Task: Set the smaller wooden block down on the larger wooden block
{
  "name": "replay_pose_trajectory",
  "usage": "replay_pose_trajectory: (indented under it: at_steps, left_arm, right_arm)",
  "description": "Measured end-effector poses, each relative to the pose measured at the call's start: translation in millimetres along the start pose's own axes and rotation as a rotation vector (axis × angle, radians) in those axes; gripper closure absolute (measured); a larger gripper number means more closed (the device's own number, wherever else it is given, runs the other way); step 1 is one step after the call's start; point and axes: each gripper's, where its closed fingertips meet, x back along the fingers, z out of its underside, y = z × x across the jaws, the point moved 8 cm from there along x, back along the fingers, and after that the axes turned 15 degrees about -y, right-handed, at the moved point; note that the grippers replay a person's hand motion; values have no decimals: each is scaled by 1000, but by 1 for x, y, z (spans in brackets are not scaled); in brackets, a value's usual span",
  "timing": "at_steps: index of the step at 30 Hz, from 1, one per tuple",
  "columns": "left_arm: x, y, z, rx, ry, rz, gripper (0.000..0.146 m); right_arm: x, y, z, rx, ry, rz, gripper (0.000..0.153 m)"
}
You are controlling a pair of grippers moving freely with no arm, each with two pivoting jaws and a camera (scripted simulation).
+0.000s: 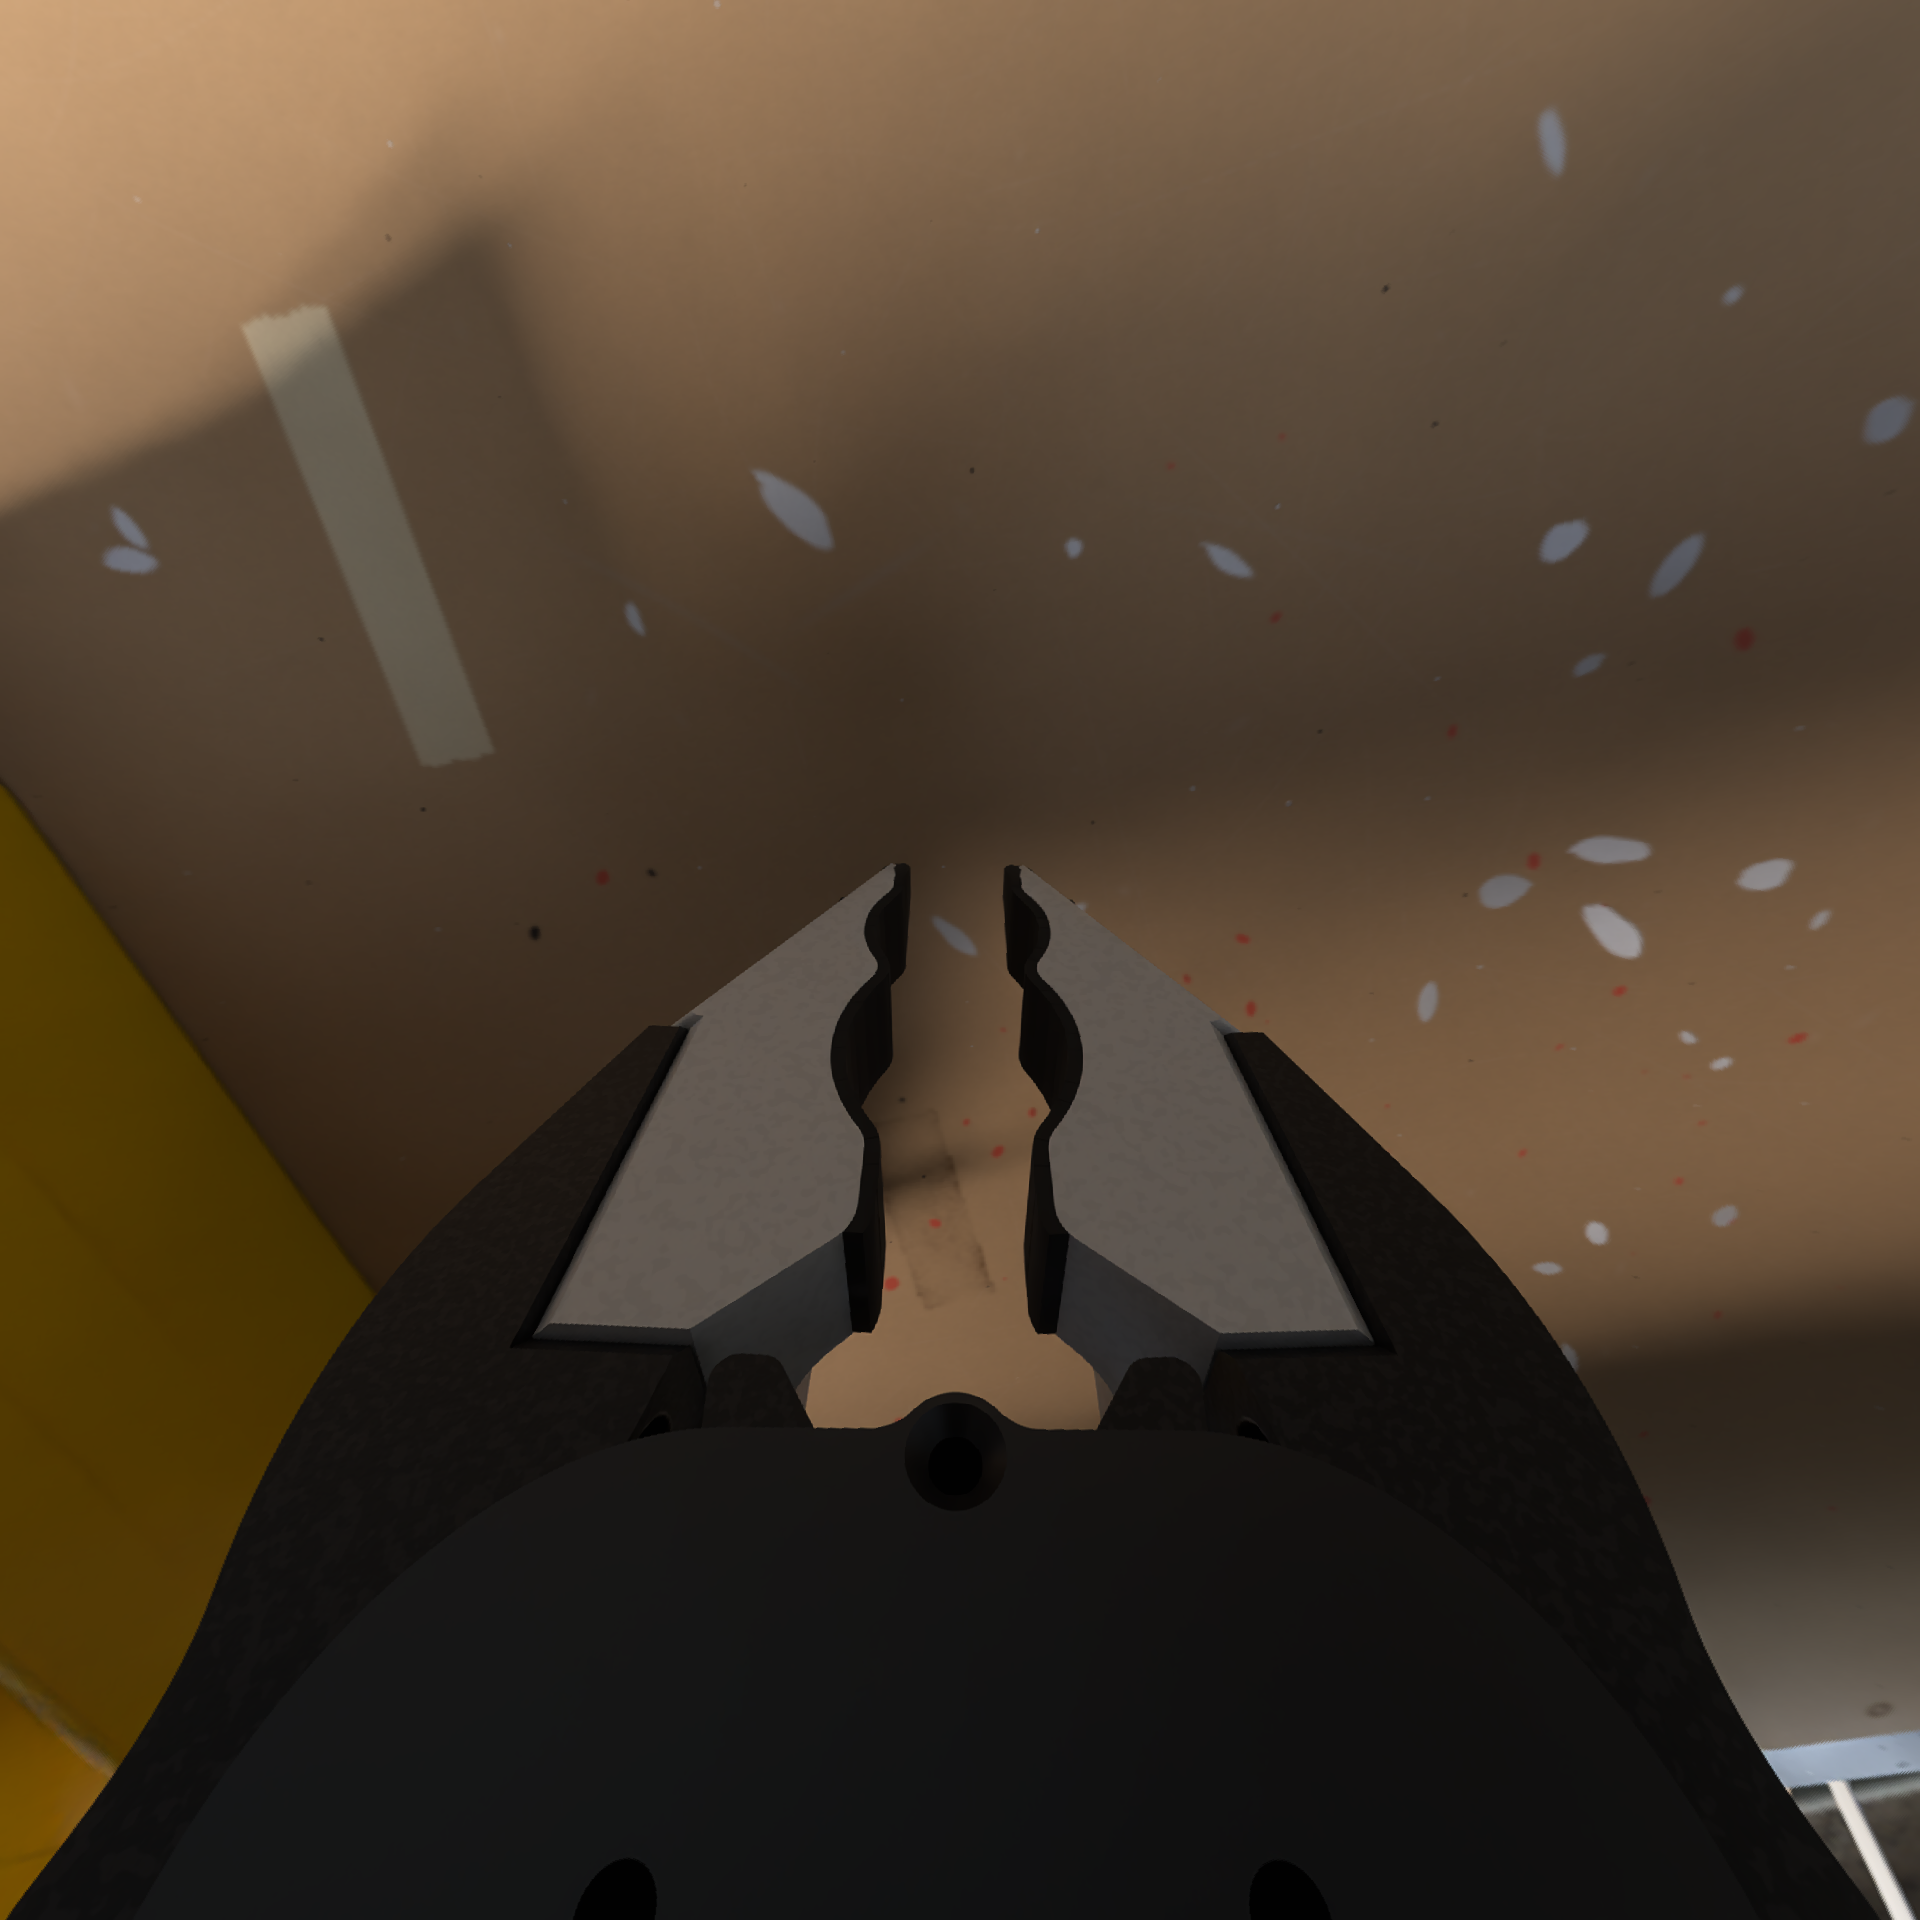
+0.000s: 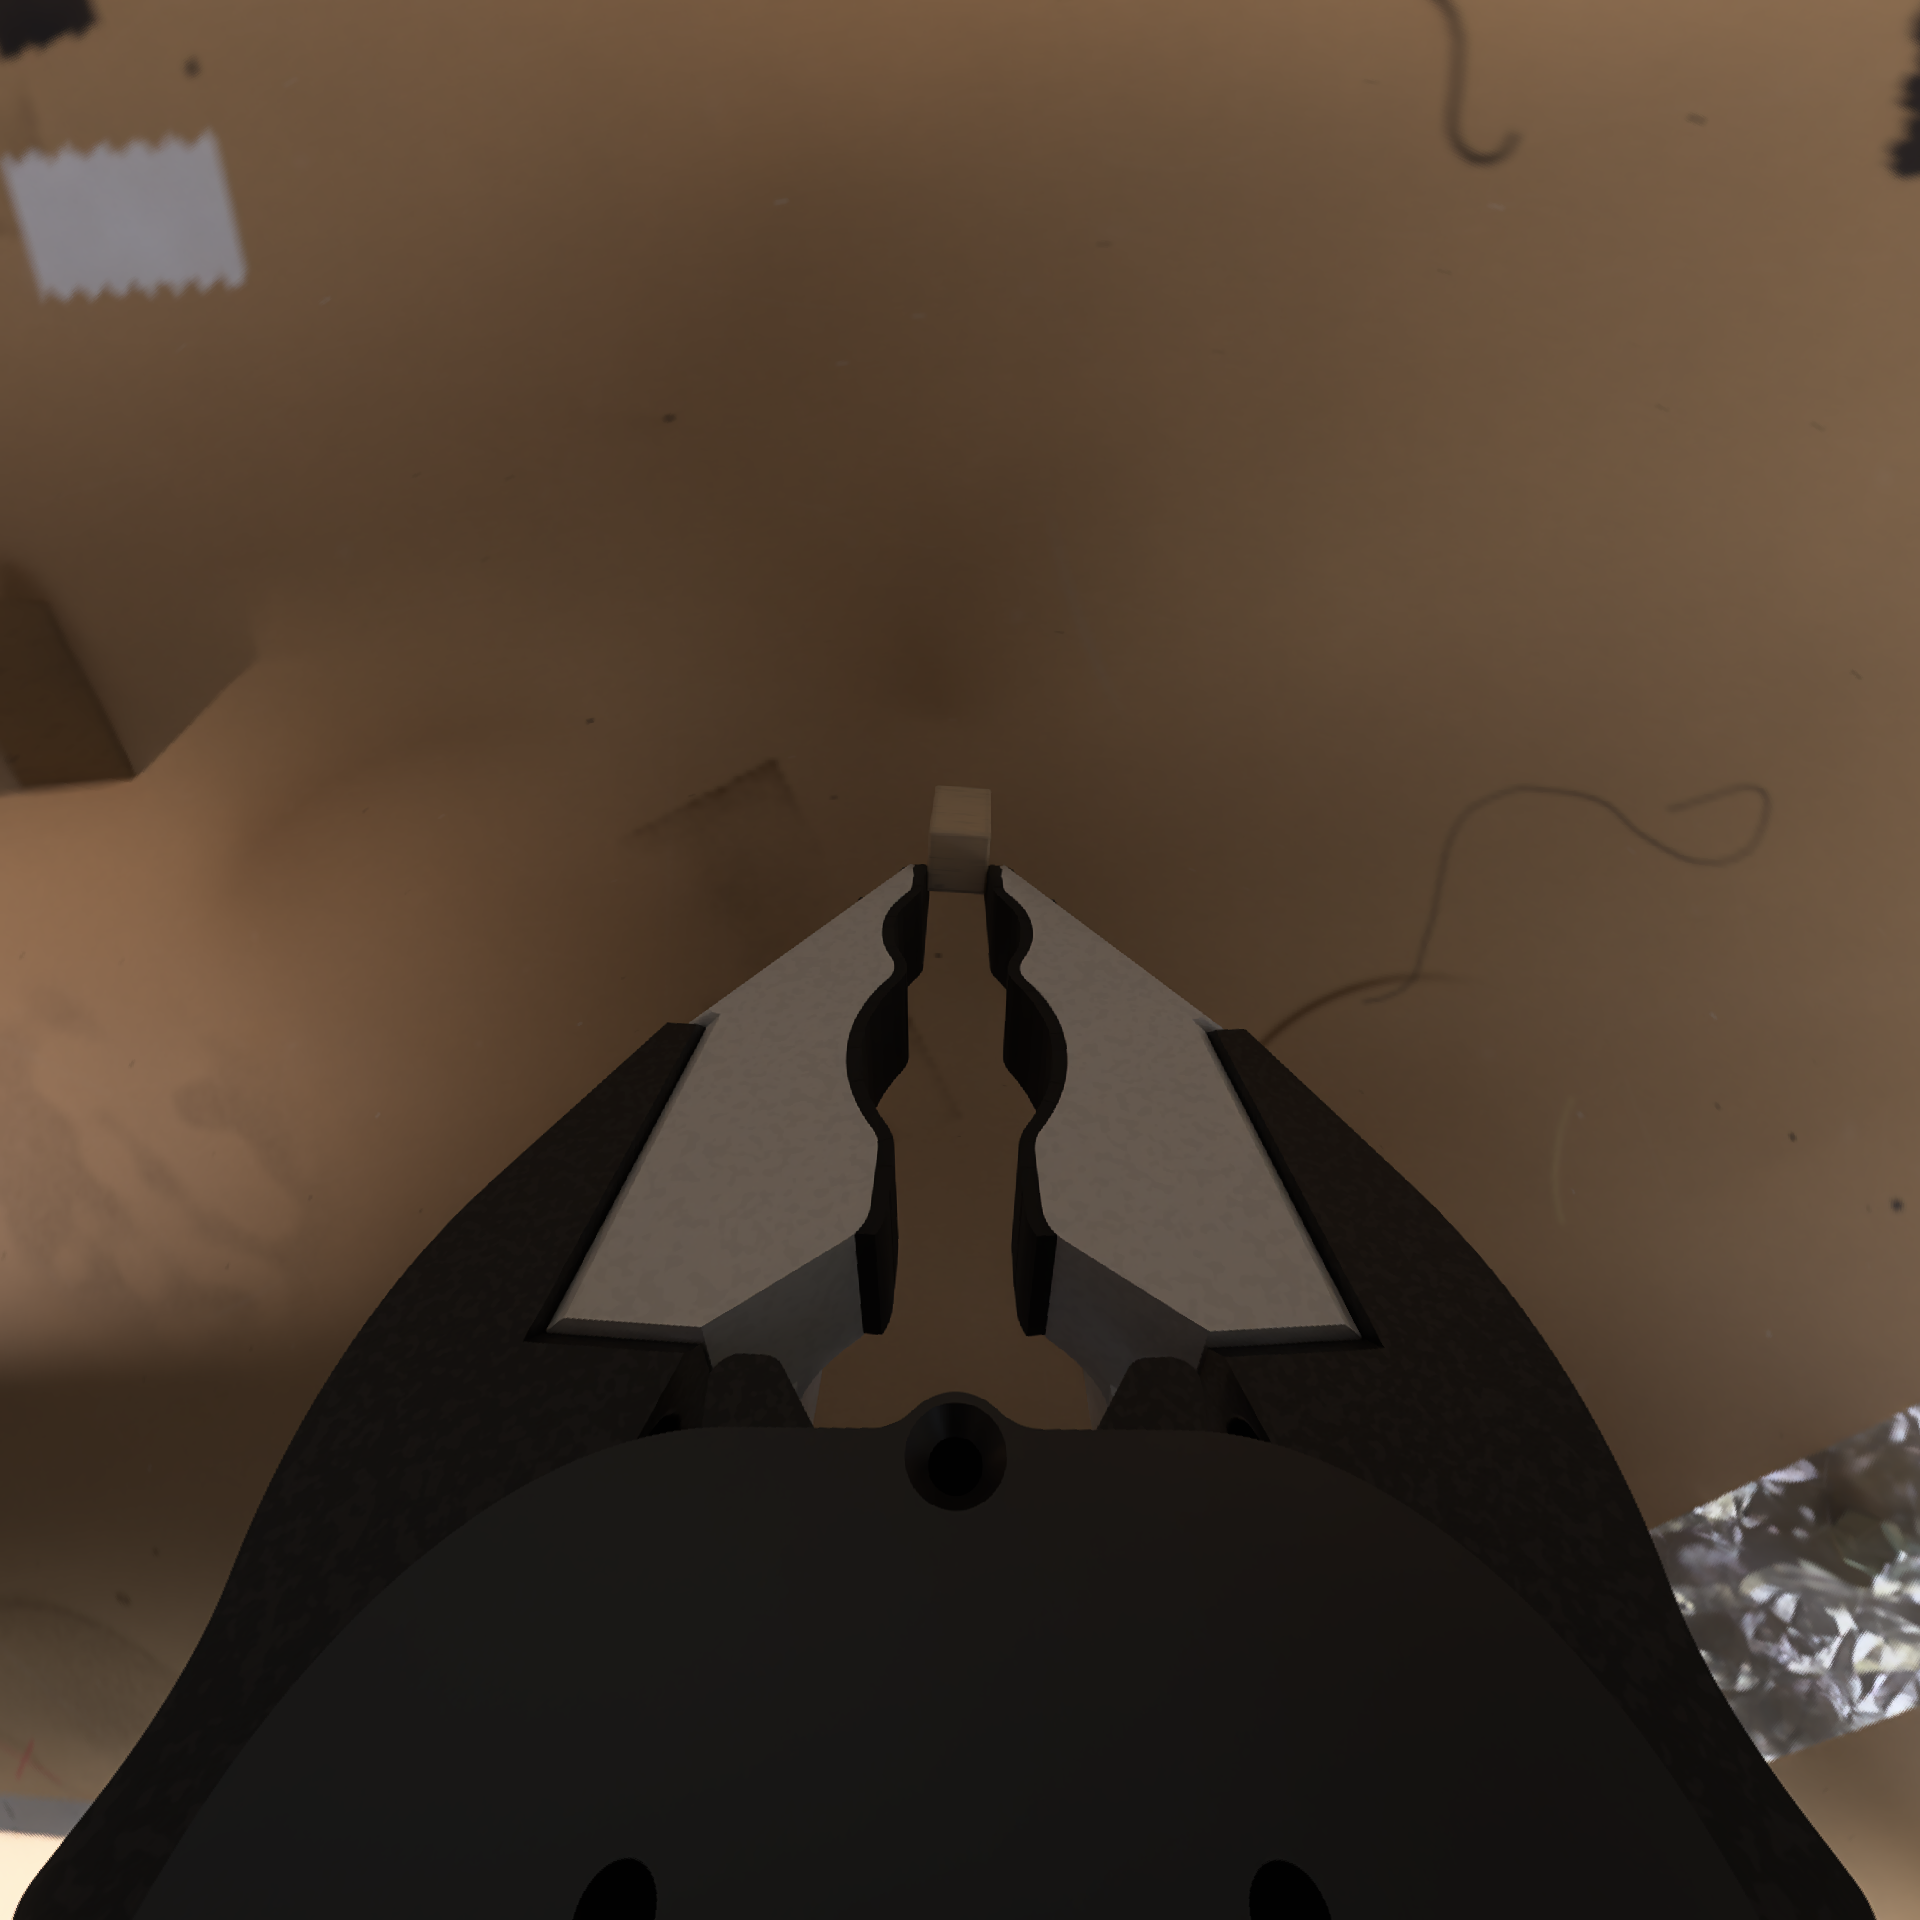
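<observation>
My right gripper (image 2: 957, 871) pinches the smaller wooden block (image 2: 959, 837) by its near end, right at the fingertips, above the brown table (image 2: 1299, 540). The larger wooden block (image 2: 99, 686) sits toward the table's left edge. With so shallow a hold I should carry it level, lower squarely, then let go. My left gripper (image 1: 956, 871) hangs parted, holding nothing

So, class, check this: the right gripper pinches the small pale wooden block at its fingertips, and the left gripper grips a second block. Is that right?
One thing is wrong: the left gripper grips no block. The left wrist view shows its jaws apart with only the brown tabletop between them. The rest stands: in the right wrist view the right gripper pinches the small pale wooden block at its fingertips.
</observation>
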Motion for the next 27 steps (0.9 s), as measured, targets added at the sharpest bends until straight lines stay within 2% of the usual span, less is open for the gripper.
replay_pose_trajectory:
  at_steps: [5,10,12,16,20,24,27]
  left_arm:
    - [-4,-8,-6,-72,42,-76,134]
    - [-9,-30,-16,-60,65,-38,135]
    - [-12,-41,-20,-65,79,-38,135]
    - [-17,-67,-25,-96,126,-73,127]
    - [-19,-87,-28,-59,157,-102,124]
    - [-21,-107,-33,28,152,-38,125]
    - [-25,-123,-36,-12,158,-42,130]
  right_arm:
    - [-5,22,-5,70,46,-86,142]
    - [-10,49,-13,184,110,-65,142]
    - [-12,63,-15,195,131,-102,142]
    - [-18,89,-21,190,186,-181,142]
    - [-23,117,-26,245,234,-161,142]
    - [-28,147,-28,216,299,-143,142]
    - [-30,170,-28,231,334,-125,142]
